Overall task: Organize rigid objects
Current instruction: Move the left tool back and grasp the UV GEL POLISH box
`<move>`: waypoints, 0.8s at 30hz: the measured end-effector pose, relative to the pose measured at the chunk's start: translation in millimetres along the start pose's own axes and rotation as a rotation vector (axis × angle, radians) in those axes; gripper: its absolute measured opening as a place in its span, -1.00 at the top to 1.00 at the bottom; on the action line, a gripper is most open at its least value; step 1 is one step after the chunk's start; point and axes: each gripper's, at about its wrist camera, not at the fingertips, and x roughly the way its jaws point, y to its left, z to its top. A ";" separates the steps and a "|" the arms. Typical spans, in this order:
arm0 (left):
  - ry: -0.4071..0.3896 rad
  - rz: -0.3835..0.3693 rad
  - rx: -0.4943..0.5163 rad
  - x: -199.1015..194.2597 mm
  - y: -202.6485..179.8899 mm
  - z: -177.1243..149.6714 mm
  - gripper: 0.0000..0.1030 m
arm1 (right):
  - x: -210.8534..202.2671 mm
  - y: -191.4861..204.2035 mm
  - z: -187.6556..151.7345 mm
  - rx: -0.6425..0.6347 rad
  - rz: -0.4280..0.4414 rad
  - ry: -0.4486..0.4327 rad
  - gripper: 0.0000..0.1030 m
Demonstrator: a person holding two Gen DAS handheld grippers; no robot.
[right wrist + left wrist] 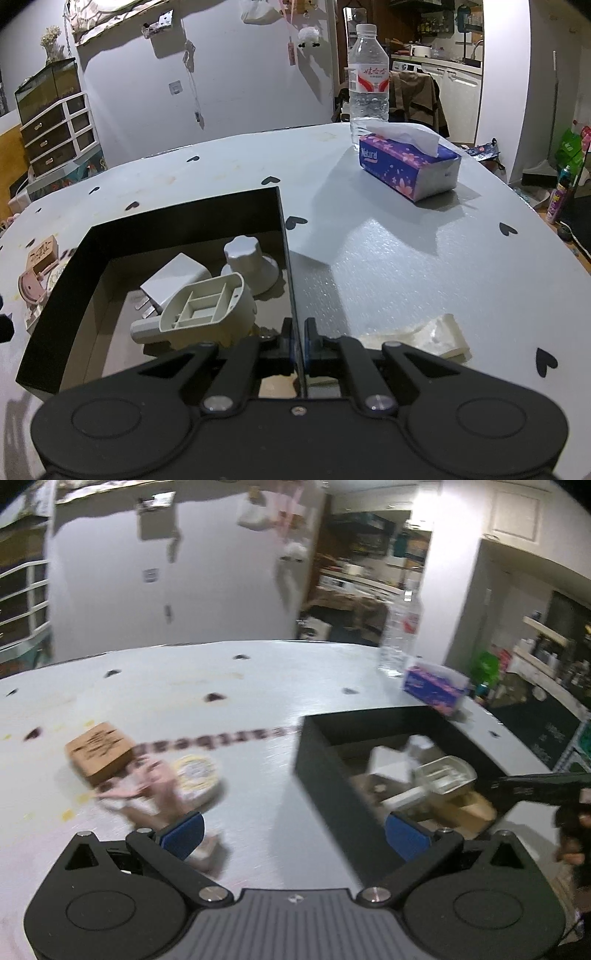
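A black open box [184,218] stands on the table and holds a white charger plug [173,277], a grey knob [247,258] and a grey plastic housing [207,302]. My right gripper [299,339] is shut on the box's thin right wall. The left wrist view is blurred. In it my left gripper [295,834] hangs open and empty, between the box [321,760] and a pile to its left. The pile is a small wooden box [99,753], a round tin [195,775] and a pink object [147,786].
A purple tissue pack [406,166] and a water bottle [369,74] stand at the table's far right. A cream plastic piece [439,332] lies just right of my right gripper. The other gripper [535,786], held by a hand, shows at the right edge.
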 end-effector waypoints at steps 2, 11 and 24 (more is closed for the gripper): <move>-0.001 0.036 -0.009 0.1 12.1 -7.0 -1.00 | -0.6 0.6 -0.4 0.000 -0.003 0.000 0.89; -0.010 0.103 0.062 14.8 57.8 -20.8 -1.00 | -0.3 3.9 0.5 -0.008 -0.019 0.005 0.89; 0.079 0.060 0.171 63.1 80.1 -10.5 -1.00 | 0.4 7.0 1.6 -0.008 -0.039 0.012 0.87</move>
